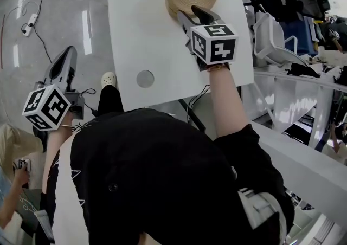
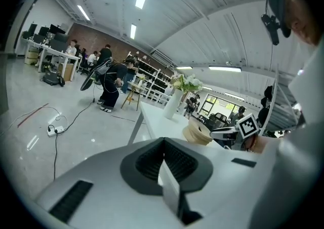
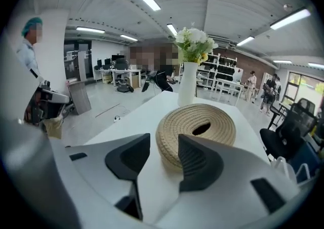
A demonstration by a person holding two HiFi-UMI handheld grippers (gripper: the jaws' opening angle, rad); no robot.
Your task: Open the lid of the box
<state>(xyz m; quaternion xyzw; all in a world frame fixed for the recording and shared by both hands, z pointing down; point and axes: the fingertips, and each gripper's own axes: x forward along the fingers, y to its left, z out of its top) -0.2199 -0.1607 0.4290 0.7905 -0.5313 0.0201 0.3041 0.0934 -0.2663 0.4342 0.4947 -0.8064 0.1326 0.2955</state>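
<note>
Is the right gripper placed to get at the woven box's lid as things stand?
Probably yes: the right gripper sits just short of the woven box, jaws apart, nothing in the way.

A white vase [image 3: 188, 83] of pale flowers [image 3: 195, 43] stands by the tabletop's [image 1: 141, 21] far edge; a grey round disc [image 1: 145, 78] lies near its near edge.

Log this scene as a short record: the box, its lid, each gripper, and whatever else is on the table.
surface: white table
box: round woven box, towards the table's far end
lid: lid on the box, with a hole in its top
right gripper: right gripper at the box's near side, jaws apart, gripping nothing
left gripper: left gripper held off the table's left side, jaws together, empty
also on table: white vase with flowers, beyond the box
</note>
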